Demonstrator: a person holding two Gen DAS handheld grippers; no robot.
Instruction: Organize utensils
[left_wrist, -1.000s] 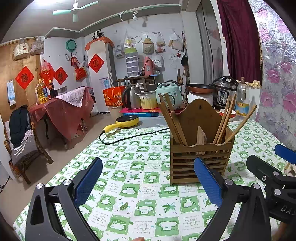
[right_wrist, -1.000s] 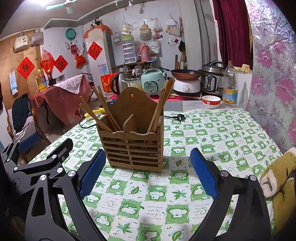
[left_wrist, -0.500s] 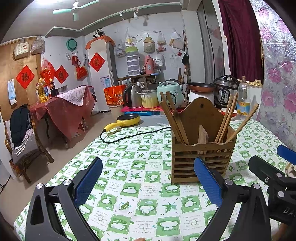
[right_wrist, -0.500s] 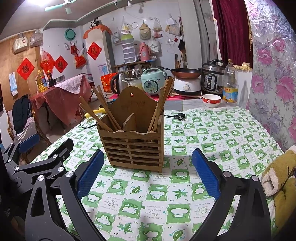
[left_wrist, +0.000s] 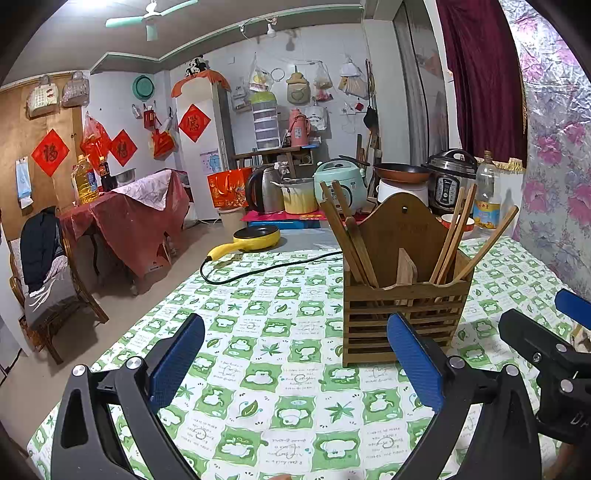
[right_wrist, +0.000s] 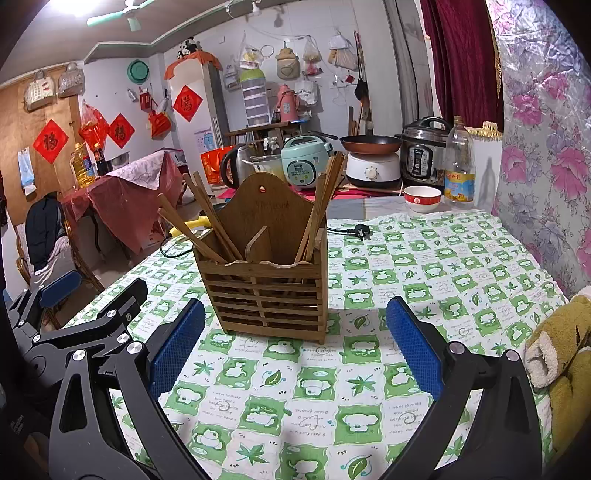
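While both my left tool (left_wrist: 295, 363) and right tool (right_wrist: 295, 343) hang spread wide and empty over the table (right_wrist: 443, 266), the wooden chopstick holder (right_wrist: 264, 291) stands ahead with chopsticks (right_wrist: 207, 229) already slotted, so I judge I'm between picks and must next choose one.

Even indoor light; a ceiling lamp (right_wrist: 74, 5) glares top left. Sharp focus throughout, soft shadows, strong fisheye bending and dark corners.
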